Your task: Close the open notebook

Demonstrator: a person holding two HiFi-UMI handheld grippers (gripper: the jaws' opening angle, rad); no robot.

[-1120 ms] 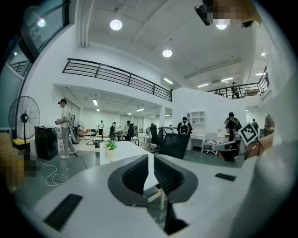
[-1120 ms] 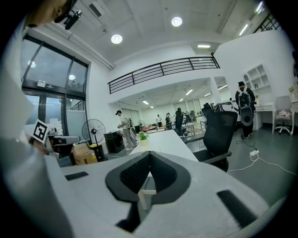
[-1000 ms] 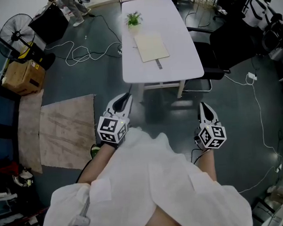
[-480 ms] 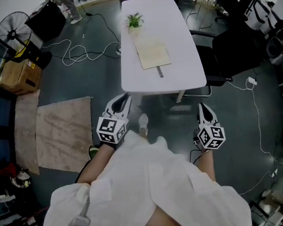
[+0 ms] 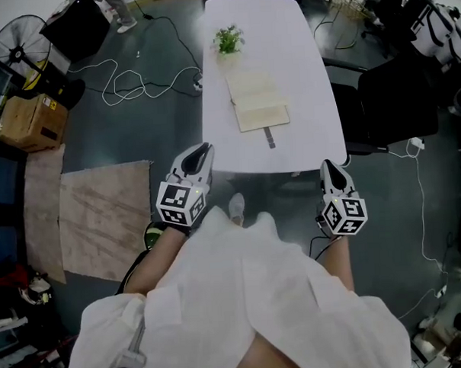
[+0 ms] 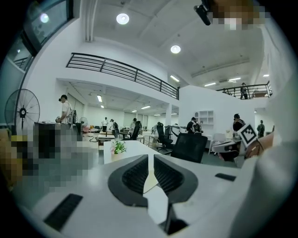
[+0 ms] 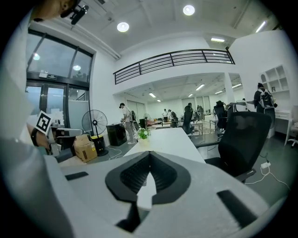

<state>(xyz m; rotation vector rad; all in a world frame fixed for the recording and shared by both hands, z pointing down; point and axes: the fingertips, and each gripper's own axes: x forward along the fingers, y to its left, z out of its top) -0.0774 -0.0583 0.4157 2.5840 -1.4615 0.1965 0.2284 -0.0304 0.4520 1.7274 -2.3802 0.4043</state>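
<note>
- Notebook [image 5: 257,100] lies open on the table [image 5: 311,69], near a plant [image 5: 228,41].
- Left gripper [image 5: 201,152]: jaws a narrow slit apart, empty.
- Right gripper [image 5: 330,169]: jaws together, empty.

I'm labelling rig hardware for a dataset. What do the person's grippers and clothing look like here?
The left gripper and right gripper both have white, tapering shells, with black ribbed pads lining the jaws. Each carries a white cube printed with black square markers at its rear end. The person wears a loose white top.
</note>
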